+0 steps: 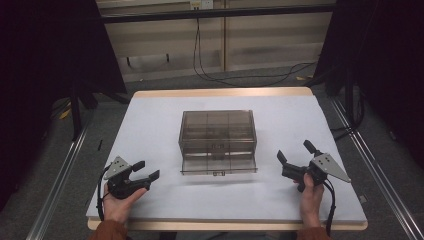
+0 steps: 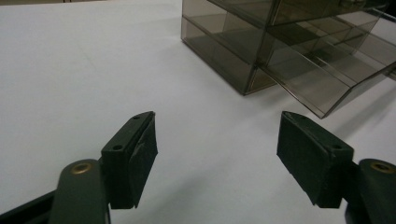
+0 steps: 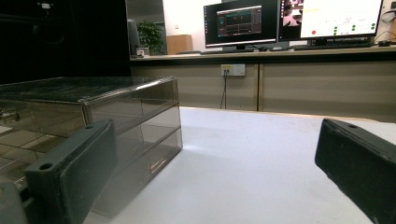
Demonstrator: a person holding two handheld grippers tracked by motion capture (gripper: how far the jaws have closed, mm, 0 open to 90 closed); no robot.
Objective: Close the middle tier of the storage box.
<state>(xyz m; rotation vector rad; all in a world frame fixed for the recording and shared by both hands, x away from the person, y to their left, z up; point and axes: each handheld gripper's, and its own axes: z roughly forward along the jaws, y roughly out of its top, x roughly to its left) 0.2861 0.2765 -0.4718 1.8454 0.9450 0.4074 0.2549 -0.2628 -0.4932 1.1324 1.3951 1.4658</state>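
A smoky clear plastic drawer box (image 1: 218, 135) stands in the middle of the white table (image 1: 150, 125), its lower drawer (image 1: 218, 167) pulled out a little toward me. My left gripper (image 1: 146, 170) rests at the front left, held by a hand, open with nothing between its jaws. My right gripper (image 1: 296, 151) sits at the front right, also open and empty. In the left gripper view the box (image 2: 280, 42) lies ahead to the right beyond the gripper (image 2: 217, 144). The right gripper view has the box (image 3: 93, 116) to the left of the open gripper (image 3: 215, 163).
The table's wooden edge (image 1: 220, 92) runs along the far side. Cables (image 1: 240, 75) lie on the floor beyond it. Dark curtains and metal floor rails (image 1: 60, 175) flank the table. A desk with monitors (image 3: 289, 23) stands in the background.
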